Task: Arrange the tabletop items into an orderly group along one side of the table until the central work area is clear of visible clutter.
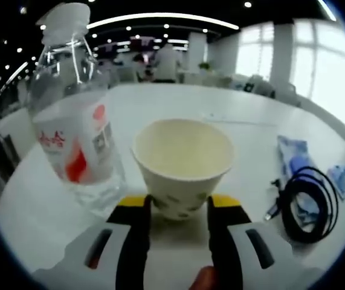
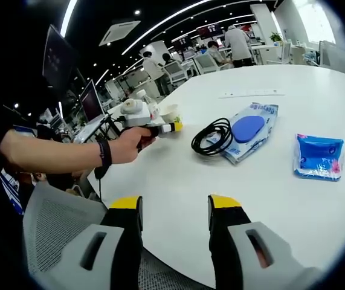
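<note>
White table (image 2: 281, 199); left gripper (image 1: 179, 205) clasps paper cup (image 1: 182, 163).

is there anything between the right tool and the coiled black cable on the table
Nothing visible. The right tool hangs open over the near edge of the white round table, and only bare tabletop lies between it and the coiled black cable. The pale wet-wipes pack with the blue oval lid sits just behind the cable.

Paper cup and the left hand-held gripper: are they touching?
Touching. In the left gripper view, the left hand-held gripper has both yellow-tipped jaws pressed against the base of the paper cup.
</note>
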Demonstrator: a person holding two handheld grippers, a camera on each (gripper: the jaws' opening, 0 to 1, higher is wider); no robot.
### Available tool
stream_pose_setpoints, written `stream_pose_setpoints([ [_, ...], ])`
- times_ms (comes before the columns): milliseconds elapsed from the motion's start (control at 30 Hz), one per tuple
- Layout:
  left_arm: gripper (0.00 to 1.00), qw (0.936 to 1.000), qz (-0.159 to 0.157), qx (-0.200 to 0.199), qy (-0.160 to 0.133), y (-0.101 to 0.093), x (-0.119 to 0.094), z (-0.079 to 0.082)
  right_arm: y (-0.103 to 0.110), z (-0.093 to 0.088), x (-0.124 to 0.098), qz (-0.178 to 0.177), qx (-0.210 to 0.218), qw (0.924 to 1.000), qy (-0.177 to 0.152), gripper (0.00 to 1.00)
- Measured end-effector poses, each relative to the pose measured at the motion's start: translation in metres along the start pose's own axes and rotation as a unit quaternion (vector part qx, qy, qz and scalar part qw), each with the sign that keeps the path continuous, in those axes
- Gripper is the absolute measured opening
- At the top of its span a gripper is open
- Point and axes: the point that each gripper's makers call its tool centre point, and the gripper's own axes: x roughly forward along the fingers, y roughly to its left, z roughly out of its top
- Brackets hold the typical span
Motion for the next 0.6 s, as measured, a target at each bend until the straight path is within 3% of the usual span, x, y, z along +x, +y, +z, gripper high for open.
stream_pose_setpoints([
  [133,0.35,1.0,-0.002,-0.001,0.006,-0.001,0.0,-0.003,0.0,0.0,0.0,0.0,0.0,1.0,0.0,0.43],
  [200,0.39,0.9998,-0.007,-0.016,-0.006,-0.003,-0.003,-0.001,0.0,0.0,0.0,0.0,-0.002,1.0,0.0,0.43],
  [333,0.44,0.9999,-0.009,-0.008,0.004,-0.009,-0.014,-0.005,-0.001,0.003,0.0,0.0,0.001,1.0,-0.007,0.43],
  [467,0.49,0.9993,-0.03,-0.012,0.022,-0.015,-0.034,-0.012,-0.003,-0.001,0.0,-0.003,0.005,1.0,0.0,0.44],
  [600,0.49,0.9981,-0.052,0.011,0.032,-0.021,-0.063,-0.018,0.0,-0.001,0.002,0.004,0.006,1.0,0.001,0.44],
])
